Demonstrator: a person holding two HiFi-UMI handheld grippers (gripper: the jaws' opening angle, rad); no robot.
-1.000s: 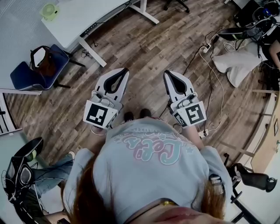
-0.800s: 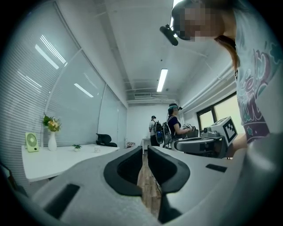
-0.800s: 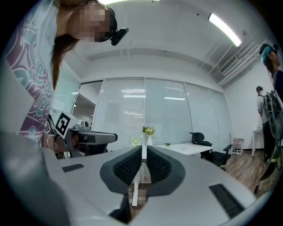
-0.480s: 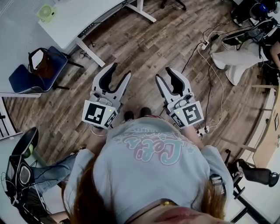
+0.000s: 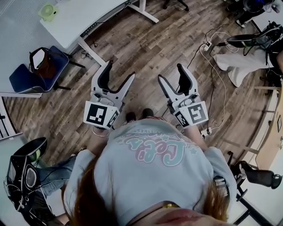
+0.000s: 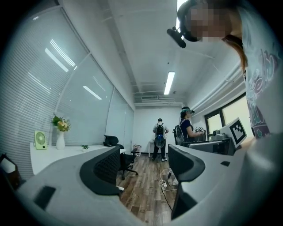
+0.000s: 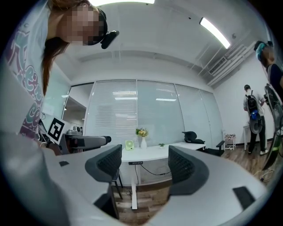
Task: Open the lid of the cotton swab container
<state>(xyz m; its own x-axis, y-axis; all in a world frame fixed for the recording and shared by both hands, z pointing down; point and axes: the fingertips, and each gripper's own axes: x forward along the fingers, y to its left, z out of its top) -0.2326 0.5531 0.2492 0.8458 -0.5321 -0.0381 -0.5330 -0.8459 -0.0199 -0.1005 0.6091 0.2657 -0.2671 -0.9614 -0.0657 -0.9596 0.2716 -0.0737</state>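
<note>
No cotton swab container shows in any view. In the head view my left gripper point(image 5: 121, 70) and right gripper point(image 5: 171, 73) are held side by side in front of the person's body, over the wooden floor point(image 5: 146, 48). Both point away from the body, and their jaws have just been opening. Both stand open with nothing between the fingers. The left gripper view looks past the left gripper point(image 6: 143, 165) down a long room. In the right gripper view, the right gripper point(image 7: 146, 163) faces a white desk point(image 7: 150, 154).
A white desk point(image 5: 84, 17) with a green fan point(image 5: 49, 11) stands at the top left, and a blue chair point(image 5: 33, 70) is beside it. Cables and a power strip point(image 5: 208, 46) lie on the floor at the right. Two people point(image 6: 159, 139) stand far down the room.
Both grippers went from shut to wide open, with nothing between the jaws. The hands stayed almost in place.
</note>
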